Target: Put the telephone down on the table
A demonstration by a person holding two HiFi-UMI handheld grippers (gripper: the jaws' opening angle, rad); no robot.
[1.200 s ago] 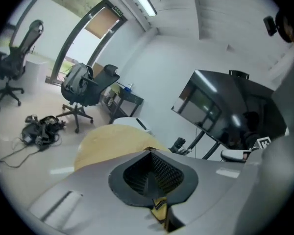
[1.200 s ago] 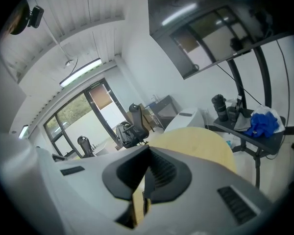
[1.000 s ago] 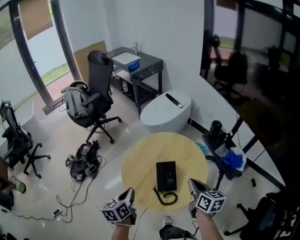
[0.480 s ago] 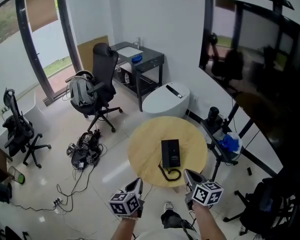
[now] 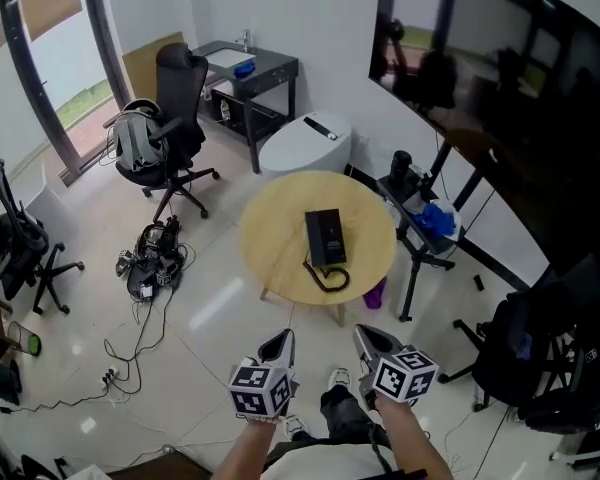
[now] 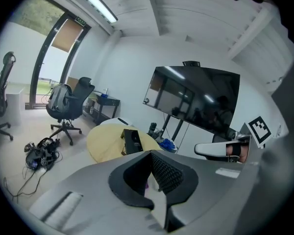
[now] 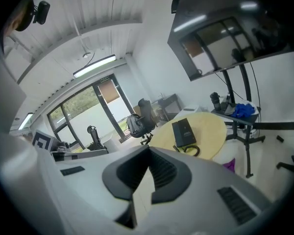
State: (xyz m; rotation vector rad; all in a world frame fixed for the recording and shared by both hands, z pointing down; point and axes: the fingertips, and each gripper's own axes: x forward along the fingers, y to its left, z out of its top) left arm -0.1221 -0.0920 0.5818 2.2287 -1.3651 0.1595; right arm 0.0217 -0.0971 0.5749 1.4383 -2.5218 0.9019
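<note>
A black telephone (image 5: 326, 237) lies flat on the round wooden table (image 5: 270, 243), its coiled cord (image 5: 329, 277) looped toward the near edge. The phone also shows in the left gripper view as a black telephone (image 6: 133, 141) and in the right gripper view as a black telephone (image 7: 184, 131). My left gripper (image 5: 280, 347) and right gripper (image 5: 366, 342) hover well short of the table, over the floor, side by side. Both are shut with nothing between the jaws. Neither touches the phone.
A black office chair (image 5: 170, 118) with a grey backpack stands at the back left, another chair (image 5: 15, 243) at far left. Cables and gear (image 5: 148, 268) lie on the floor. A dark desk (image 5: 248, 73), a white toilet-like unit (image 5: 305, 143), a tripod stand (image 5: 420, 218) and a large screen (image 5: 480, 58) ring the table.
Both grippers have drawn back from the table's near edge, which now lies farther off. The telephone stays where it was on the table.
</note>
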